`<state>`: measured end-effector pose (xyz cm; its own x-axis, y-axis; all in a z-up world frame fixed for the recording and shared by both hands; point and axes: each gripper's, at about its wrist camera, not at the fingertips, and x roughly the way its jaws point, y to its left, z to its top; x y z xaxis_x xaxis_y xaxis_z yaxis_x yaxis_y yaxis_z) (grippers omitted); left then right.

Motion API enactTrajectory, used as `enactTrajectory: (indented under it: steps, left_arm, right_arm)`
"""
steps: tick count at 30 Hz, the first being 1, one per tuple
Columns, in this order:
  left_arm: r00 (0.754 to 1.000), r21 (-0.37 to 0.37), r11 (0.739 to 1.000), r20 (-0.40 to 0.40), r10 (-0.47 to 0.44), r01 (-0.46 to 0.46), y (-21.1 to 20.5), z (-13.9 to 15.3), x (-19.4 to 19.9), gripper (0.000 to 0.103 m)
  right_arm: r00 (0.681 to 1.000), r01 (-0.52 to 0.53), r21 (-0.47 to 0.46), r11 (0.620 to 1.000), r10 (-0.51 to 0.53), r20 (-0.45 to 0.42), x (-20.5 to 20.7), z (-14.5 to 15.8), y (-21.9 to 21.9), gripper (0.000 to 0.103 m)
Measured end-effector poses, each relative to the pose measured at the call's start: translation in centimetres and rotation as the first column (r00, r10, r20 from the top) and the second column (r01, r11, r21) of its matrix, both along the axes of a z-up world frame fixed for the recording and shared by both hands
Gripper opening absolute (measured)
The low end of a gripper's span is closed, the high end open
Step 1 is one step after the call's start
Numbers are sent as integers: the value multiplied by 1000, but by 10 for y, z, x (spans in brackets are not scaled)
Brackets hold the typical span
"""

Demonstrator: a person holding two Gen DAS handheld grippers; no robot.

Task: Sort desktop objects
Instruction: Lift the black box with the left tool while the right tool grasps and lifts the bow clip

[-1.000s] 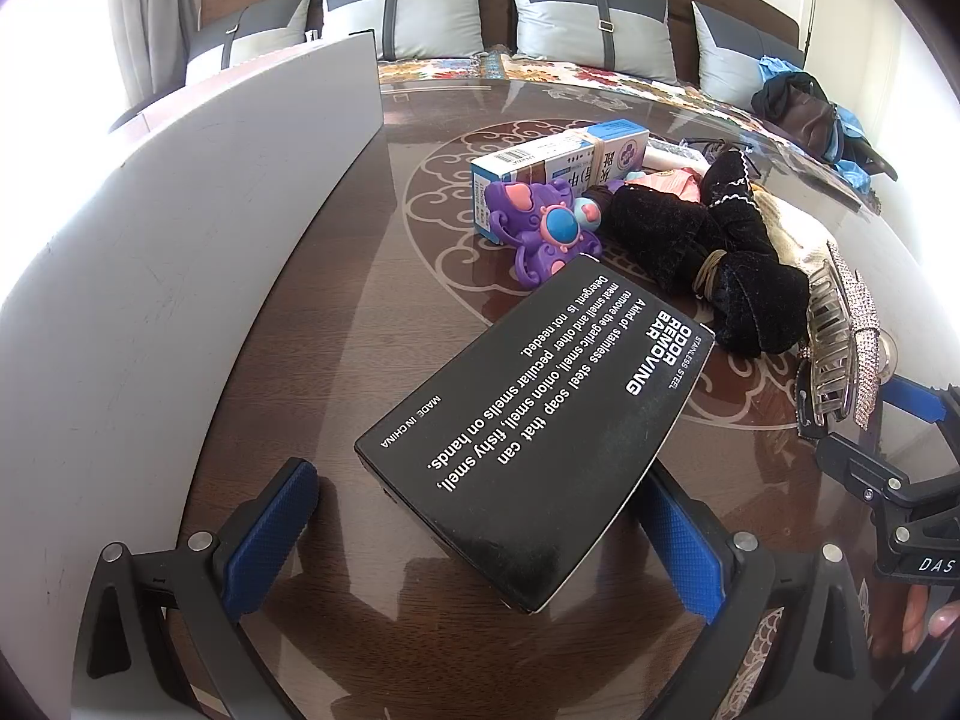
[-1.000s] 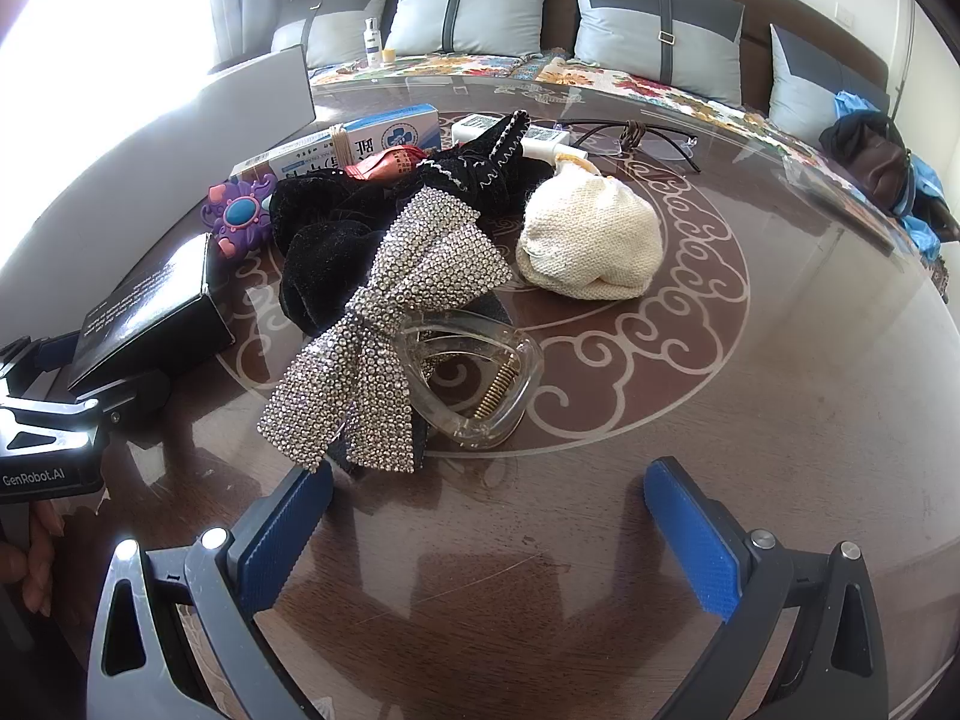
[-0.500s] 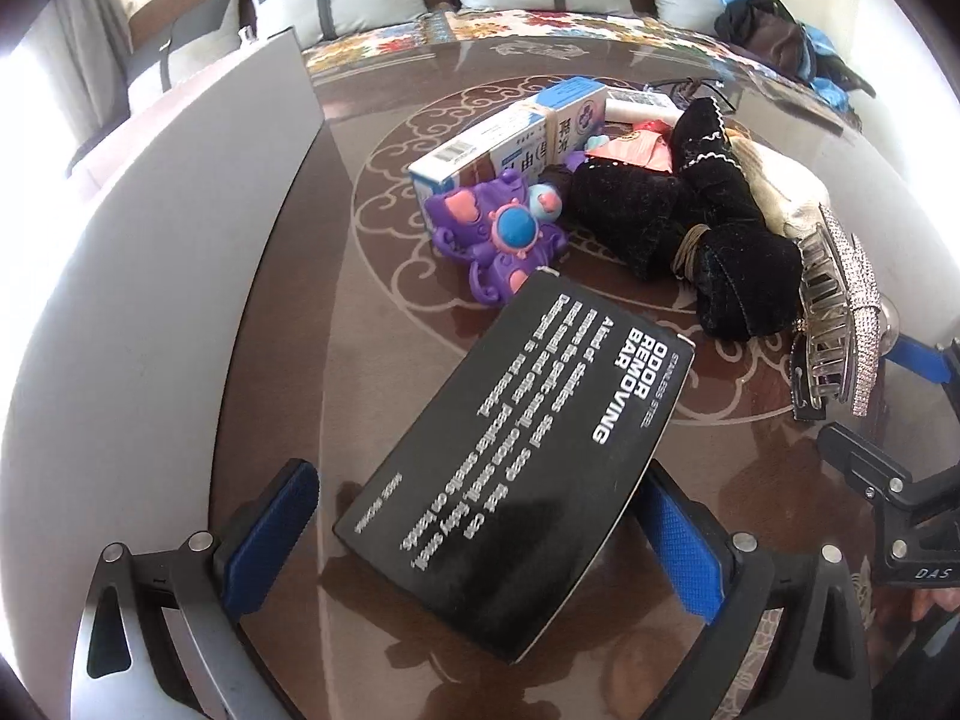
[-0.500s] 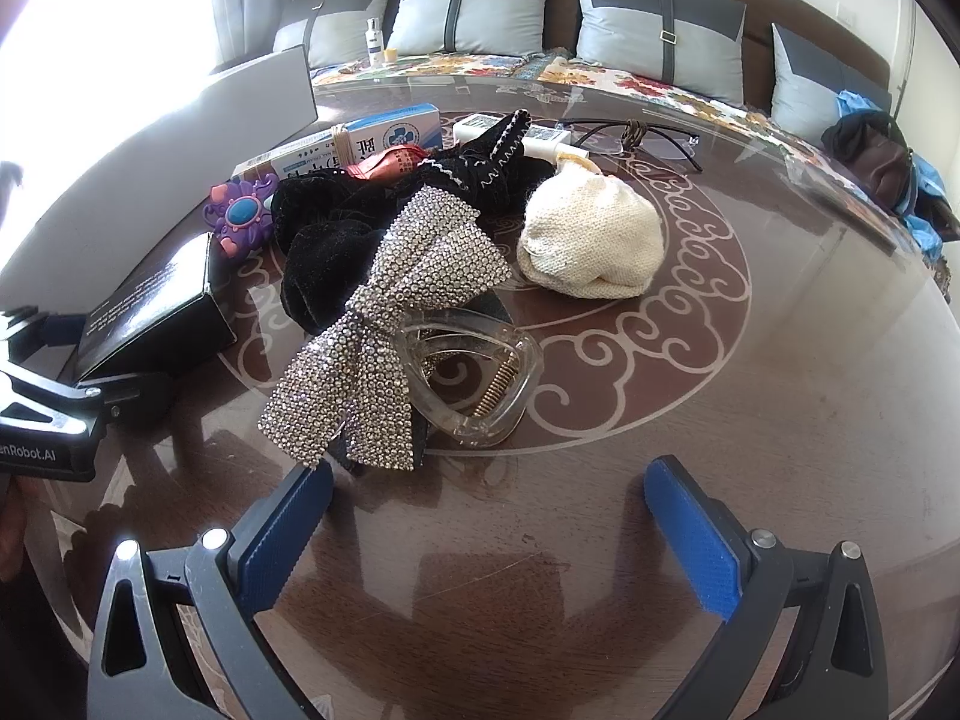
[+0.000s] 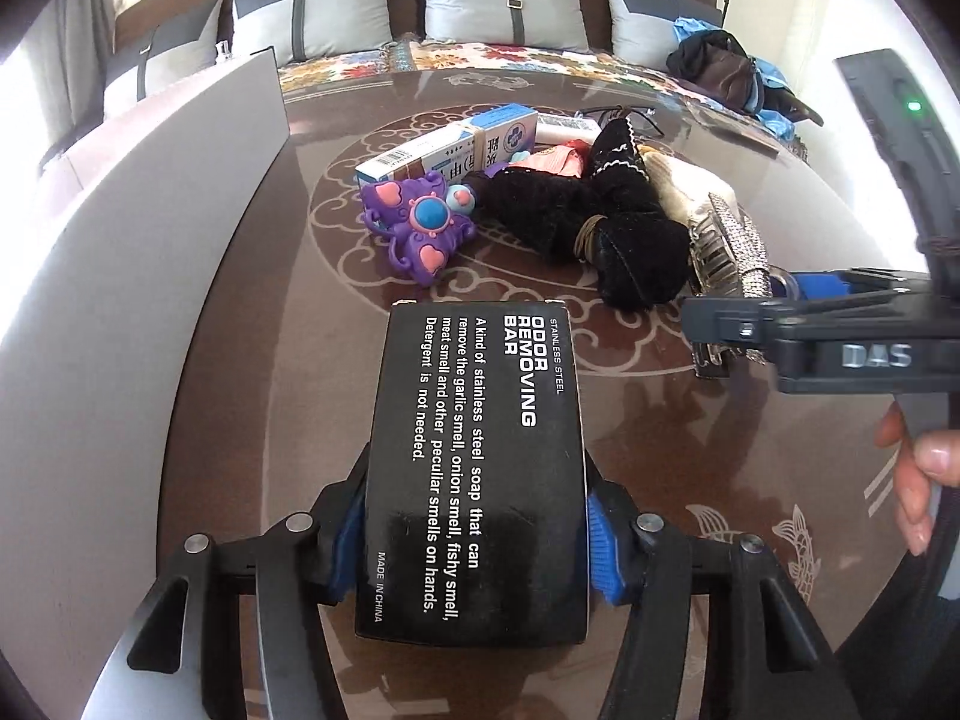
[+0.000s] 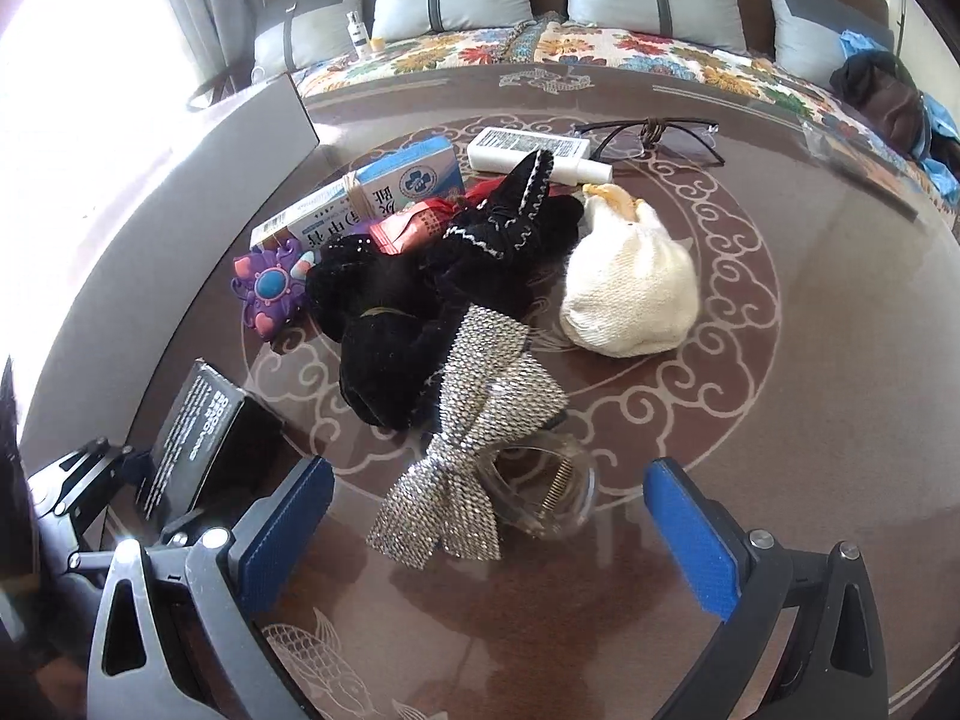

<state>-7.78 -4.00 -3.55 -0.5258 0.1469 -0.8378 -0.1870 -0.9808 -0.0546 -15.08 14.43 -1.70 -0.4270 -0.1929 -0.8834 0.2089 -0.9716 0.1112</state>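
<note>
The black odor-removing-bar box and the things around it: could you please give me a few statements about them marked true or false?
1. The left gripper has the black odor-removing-bar box between its blue pads. True.
2. The silver rhinestone bow hair clip lies between the right gripper's fingers, unpressed. True; those jaws are closing.
3. The purple butterfly toy sits on the box. False; it lies on the table beyond it.
4. The cream knitted pouch covers the black-framed glasses. False; they lie apart.

One black box (image 5: 474, 468); one blue-white carton (image 6: 366, 192); one purple toy (image 6: 270, 288); one rhinestone bow clip (image 6: 474, 438), beside the box; one cream knit pouch (image 6: 630, 294); one pair of glasses (image 6: 654, 135).
</note>
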Motion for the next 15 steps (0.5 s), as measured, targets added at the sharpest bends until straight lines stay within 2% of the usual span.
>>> enactTrajectory:
  steps: [1,2,3,6,9,12,15]
  left_arm:
    - [1000,13,1000,-10,-1,1,-3,3,7,58]
    - [1000,29,1000,-18,-1,2,-6,6,12,58]
    - [1000,50,999,-25,0,1,-9,8,15,58]
    - [999,115,993,-54,6,0,-14,21,25,58]
    - [996,148,989,-83,-14,26,-13,32,32,58]
    - [994,157,986,-98,-38,53,-11,39,37,58]
    - [994,204,977,-105,-33,54,-20,52,42,58]
  right_arm:
    - [1000,-13,42,999,12,24,-4,-6,-8,82]
    - [999,-19,95,995,15,43,-5,-10,-13,58]
    - [999,-18,99,995,14,47,-3,-10,-12,52]
    - [1000,-7,94,996,6,15,11,7,-1,46]
    - [1000,-4,111,994,5,-13,24,26,10,46]
    - [1000,-3,119,993,3,2,30,36,21,46]
    - [1000,2,96,995,0,-17,38,51,25,46]
